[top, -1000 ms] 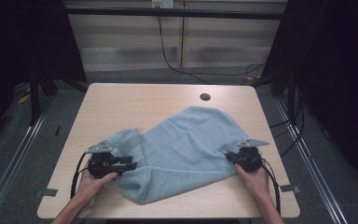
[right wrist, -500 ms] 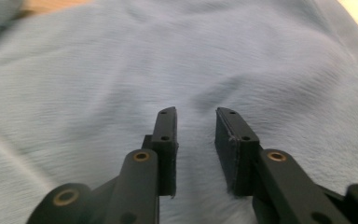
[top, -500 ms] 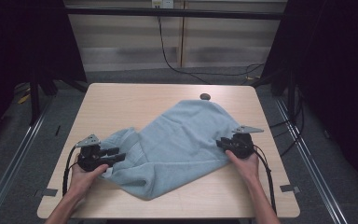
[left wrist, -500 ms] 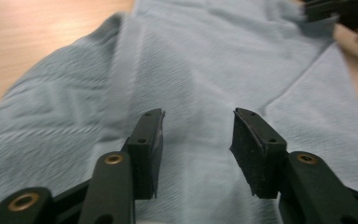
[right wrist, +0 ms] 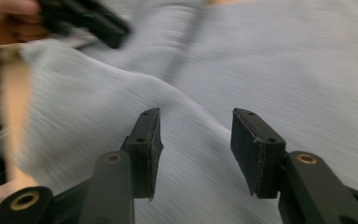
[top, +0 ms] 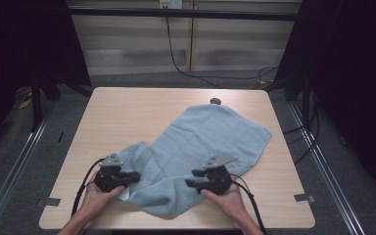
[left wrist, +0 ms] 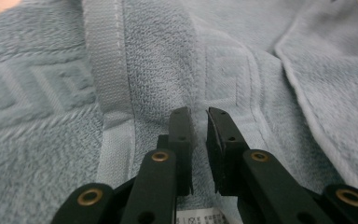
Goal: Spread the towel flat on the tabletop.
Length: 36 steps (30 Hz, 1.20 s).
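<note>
Pale wood shows as the table (top: 127, 112) top in the high view, and a light blue terry towel (top: 210, 142) lies rumpled across it from the lower left of centre up to the upper right, one corner reaching almost to a small dark round disc (top: 215, 101) near the far edge. At the lower left of that view the person's left hand (top: 98, 196) comes in from the bottom edge, forearm slanting up and rightward, fingers wrapped round the left gripper (top: 133, 176), which lies low and points right onto the towel's near-left end. In the left gripper view its black jaws have just been closing and now stand nearly together, a narrow slit between the pads, over a woven band of the towel (left wrist: 112, 84); whether a fold is pinched in the slit I cannot tell. Right of centre in the high view the right hand (top: 225, 196) enters from the bottom, wrist angled up and leftward, holding the right gripper (top: 191, 183) low over the towel's near edge with its tips aimed left. In the blurred right gripper view its jaws have just been opening and stand well apart above the towel (right wrist: 261, 70), nothing between them, with the left gripper (right wrist: 93, 21) at the upper left.
</note>
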Tool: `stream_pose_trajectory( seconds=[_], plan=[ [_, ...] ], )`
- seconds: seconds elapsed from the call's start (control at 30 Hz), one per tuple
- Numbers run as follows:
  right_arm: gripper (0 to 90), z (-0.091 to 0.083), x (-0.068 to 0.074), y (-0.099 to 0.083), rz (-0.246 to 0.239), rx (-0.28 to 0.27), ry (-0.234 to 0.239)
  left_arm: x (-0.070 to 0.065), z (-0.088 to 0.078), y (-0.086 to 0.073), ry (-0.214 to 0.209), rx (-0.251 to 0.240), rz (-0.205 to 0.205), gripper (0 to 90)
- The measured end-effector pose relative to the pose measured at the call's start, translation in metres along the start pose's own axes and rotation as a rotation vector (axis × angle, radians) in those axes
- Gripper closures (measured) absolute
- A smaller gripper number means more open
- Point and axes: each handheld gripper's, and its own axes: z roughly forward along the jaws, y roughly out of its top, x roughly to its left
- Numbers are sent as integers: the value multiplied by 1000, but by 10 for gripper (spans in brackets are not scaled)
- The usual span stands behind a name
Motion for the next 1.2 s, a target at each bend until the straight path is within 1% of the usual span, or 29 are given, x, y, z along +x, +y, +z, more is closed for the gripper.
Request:
stream_pose_trajectory(
  seconds=[0.03, 0.07, 0.13, 0.17, 0.2, 0.23, 0.27, 0.3, 0.4, 0.43, 0.47, 0.53, 0.57, 0.6, 0.63, 0.7, 0.73, 0.77, 0.8, 0.83, 0.87, 0.9, 0.93, 0.97, 1.03, 1.1, 1.13, 1.17, 1.2],
  plan=[
    [521, 3, 8, 2, -11, 2, 27, -7, 2, 1, -39, 9, -13, 785],
    [511, 5, 16, 3, -17, -2, 61, -10, 4, 1, -70, 13, -25, 747],
    [495, 6, 26, 5, -19, -4, 111, -20, 8, 4, -138, 31, 6, 731],
    [486, 7, 31, 5, -15, -8, 140, -23, 9, 5, -158, 29, 2, 725],
    [465, 12, 43, 1, -41, 21, 184, -25, 10, 6, -177, 28, -1, 680],
    [465, 12, 43, 1, -41, 21, 184, -26, 9, 7, -175, 21, 4, 680],
    [455, 14, 46, -1, -55, 35, 183, -24, 7, 9, -161, 1, 8, 667],
    [445, 18, 49, -5, -57, 56, 198, -21, 4, 9, -151, -9, 1, 662],
    [419, 21, 54, -9, -70, 75, 210, -5, -10, 9, -101, -67, -55, 644],
    [416, 18, 57, -4, -97, 58, 218, 3, -17, 9, -63, -94, -64, 651],
    [416, 18, 57, -4, -97, 58, 218, 7, -20, 8, -44, -106, -69, 651],
    [398, 18, 61, 0, -106, 56, 242, 20, -25, 6, -51, -110, -81, 685],
    [393, 20, 63, 2, -127, 54, 231, 24, -24, 4, -27, -101, -82, 685],
    [383, 23, 65, 1, -145, 61, 214, 28, -21, 2, -14, -85, -95, 689],
    [378, 29, 65, 0, -151, 78, 211, 30, -17, 0, -15, -65, -99, 695],
    [392, 38, 66, -3, -165, 114, 204, 27, -12, 0, 7, -35, -70, 690],
    [406, 40, 68, -4, -179, 129, 200, 26, -9, 0, 6, -26, -56, 680],
    [455, 40, 69, -5, -192, 130, 190, 25, -7, 0, 12, -14, -41, 679],
    [541, 39, 70, -5, -213, 137, 171, 23, -5, 0, 22, -1, -31, 679],
    [657, 38, 69, -4, -224, 143, 170, 23, -3, 0, 25, -2, -21, 678],
    [745, 37, 67, -4, -215, 143, 178, 23, -3, 0, 25, -2, -21, 679],
    [805, 36, 66, -4, -206, 139, 174, 24, -3, 0, 24, -5, -27, 685],
    [836, 35, 63, -5, -195, 131, 171, 24, -3, -1, 24, -6, -32, 693],
    [846, 31, 60, -4, -175, 123, 165, 25, -3, -1, 26, -7, -28, 698],
    [849, 19, 53, -2, -144, 92, 129, 26, -4, -2, 28, -9, -36, 732],
    [851, -2, 40, 0, -91, 32, 98, 27, -4, -2, 23, -14, -48, 748],
    [851, -9, 36, -1, -82, 16, 73, 28, -4, -2, 21, -14, -51, 756],
    [851, -24, 28, -3, -54, -4, 39, 28, -4, -2, 21, -15, -52, 760],
    [853, -32, 22, -5, -40, -19, 18, 28, -4, -2, 23, -14, -48, 760]
  ],
)
